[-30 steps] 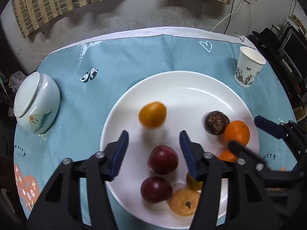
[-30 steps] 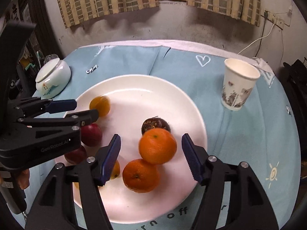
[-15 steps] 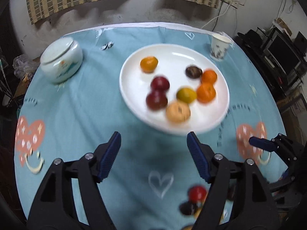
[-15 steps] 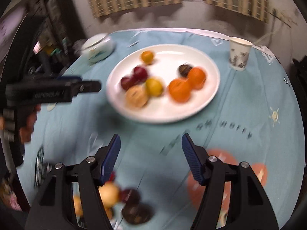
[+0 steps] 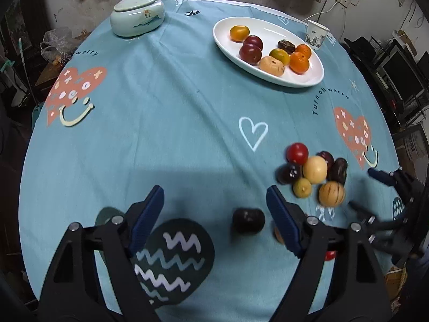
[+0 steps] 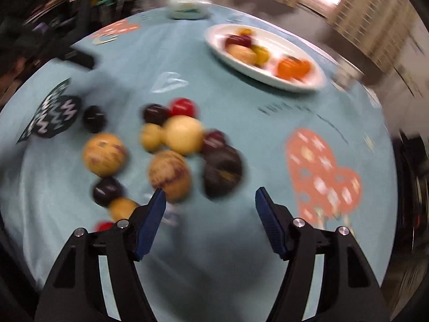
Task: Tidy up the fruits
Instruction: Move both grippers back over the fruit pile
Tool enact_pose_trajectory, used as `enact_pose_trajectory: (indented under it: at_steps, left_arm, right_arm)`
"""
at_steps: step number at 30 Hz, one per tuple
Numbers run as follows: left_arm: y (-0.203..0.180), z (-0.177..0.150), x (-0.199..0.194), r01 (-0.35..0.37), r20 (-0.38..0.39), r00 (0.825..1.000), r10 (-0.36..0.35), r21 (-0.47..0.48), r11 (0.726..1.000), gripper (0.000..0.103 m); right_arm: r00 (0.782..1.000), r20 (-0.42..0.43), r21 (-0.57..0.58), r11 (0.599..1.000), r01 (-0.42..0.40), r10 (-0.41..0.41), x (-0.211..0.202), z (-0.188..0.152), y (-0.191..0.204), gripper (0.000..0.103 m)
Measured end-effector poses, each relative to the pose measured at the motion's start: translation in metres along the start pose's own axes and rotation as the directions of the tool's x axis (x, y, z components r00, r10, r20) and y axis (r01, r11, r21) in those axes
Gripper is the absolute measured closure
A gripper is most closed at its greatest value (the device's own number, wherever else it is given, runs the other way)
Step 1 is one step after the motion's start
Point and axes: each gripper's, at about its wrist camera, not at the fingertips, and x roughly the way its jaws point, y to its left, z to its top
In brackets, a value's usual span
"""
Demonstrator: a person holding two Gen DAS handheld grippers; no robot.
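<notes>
Covering the round table (image 5: 161, 123), a teal cloth leaves wide bare room between the white plate (image 5: 308, 79) at the far edge and the loose fruit pile (image 5: 313, 170) near the front edge. A lidded jar (image 5: 137, 14) and a paper cup (image 5: 317, 34) stand by the far rim. One dark fruit (image 5: 248, 220) lies apart from the pile, between the fingers of the left tool (image 5: 214, 205) toward the right one, untouched. Left tool: released, jaws just widening, grasping nothing. Right tool (image 6: 209, 205): released, jaws just widening, empty, hovering just short of the blurred pile; a tan fruit (image 6: 169, 174) sits beside its left finger.
</notes>
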Motion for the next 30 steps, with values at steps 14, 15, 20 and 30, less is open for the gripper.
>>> enact_pose_trajectory:
  at_steps: [14,15,20,30]
  left_arm:
    - [-0.016,-0.027,-0.016,0.001,0.0,1.0,-0.001,0.063,0.998,0.022]
    - [-0.01,-0.03,-0.019,-0.001,0.009,1.0,0.001,0.056,0.998,0.022]
    - [0.008,-0.034,-0.015,-0.007,-0.001,1.0,0.007,0.012,1.0,0.021]
    - [-0.038,-0.049,0.001,0.053,-0.062,0.997,-0.044,0.147,0.988,0.021]
  right_arm:
    - [0.996,-0.04,0.205,0.977,-0.065,0.075,0.061,0.082,-0.013,0.027]
    - [0.993,-0.049,0.183,0.978,-0.099,0.11,0.055,0.079,-0.006,0.026]
    - [0.993,0.006,-0.058,0.991,-0.12,0.12,-0.007,0.028,0.034,0.024]
    - [0.962,0.006,0.151,0.951,-0.27,0.273,-0.013,-0.04,0.047,0.024]
